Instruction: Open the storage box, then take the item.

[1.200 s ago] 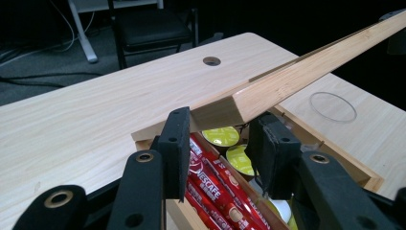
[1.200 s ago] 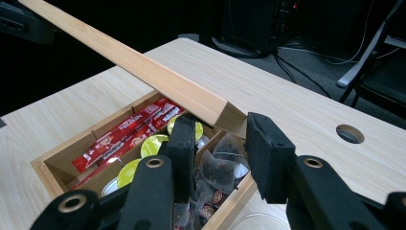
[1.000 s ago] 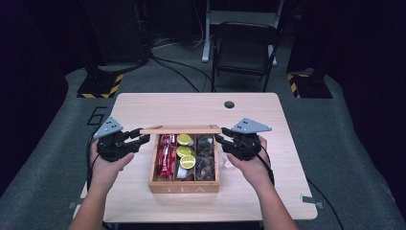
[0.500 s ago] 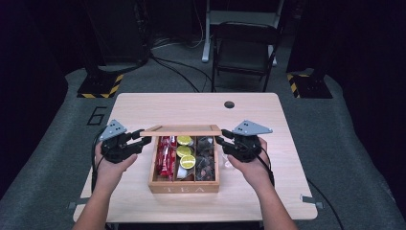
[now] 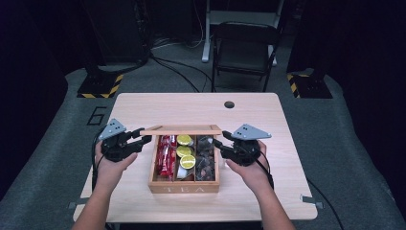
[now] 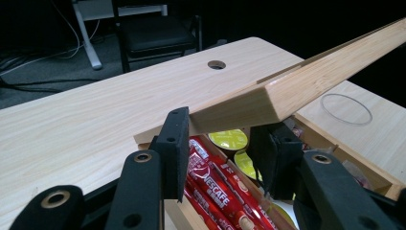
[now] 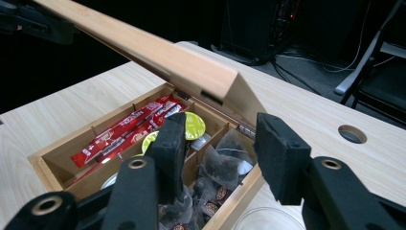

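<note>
The lid [image 5: 182,130] stands raised over the back edge of the tea box [image 5: 184,184], its long axis running between my hands. My left gripper [image 6: 222,143] pinches its left corner; my right gripper's [image 7: 221,143] jaws have just been opening, corner between them, unpressed. The table [image 5: 268,120] behind the box lies bare.

Dark room, grey carpet floor [image 5: 57,158], black chair [image 5: 244,48] behind wooden table [image 5: 191,108].

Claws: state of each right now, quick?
Left claw: closed on the lid corner.
Right claw: open, jaws just been opening, lid corner between them.
</note>
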Available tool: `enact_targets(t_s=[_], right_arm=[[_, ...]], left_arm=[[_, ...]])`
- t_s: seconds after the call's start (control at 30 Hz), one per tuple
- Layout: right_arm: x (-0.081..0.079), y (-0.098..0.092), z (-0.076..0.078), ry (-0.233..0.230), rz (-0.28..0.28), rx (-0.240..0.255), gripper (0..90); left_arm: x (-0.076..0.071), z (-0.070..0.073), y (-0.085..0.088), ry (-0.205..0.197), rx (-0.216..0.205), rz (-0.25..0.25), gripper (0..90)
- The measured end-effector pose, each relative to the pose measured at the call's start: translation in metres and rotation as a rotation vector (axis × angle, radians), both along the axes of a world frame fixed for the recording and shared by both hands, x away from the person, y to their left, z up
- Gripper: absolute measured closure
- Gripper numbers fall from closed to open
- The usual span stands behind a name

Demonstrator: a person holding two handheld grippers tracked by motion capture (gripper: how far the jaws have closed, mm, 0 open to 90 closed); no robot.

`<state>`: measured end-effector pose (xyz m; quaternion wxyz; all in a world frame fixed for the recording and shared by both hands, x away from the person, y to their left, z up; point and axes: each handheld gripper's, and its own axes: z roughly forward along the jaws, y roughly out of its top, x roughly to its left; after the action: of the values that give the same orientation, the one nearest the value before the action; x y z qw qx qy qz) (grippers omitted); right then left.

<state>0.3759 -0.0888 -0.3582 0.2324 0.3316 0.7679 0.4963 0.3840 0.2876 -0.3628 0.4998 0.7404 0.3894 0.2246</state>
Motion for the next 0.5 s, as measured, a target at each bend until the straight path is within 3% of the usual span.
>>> enact_targets(t_s=[0.5], right_arm=[[-0.006,-0.010,-0.002,0.013,-0.048,0.012,51.1]], left_arm=[[0.008,0.003,0.001,0.002,-0.015,-0.003,58.9]])
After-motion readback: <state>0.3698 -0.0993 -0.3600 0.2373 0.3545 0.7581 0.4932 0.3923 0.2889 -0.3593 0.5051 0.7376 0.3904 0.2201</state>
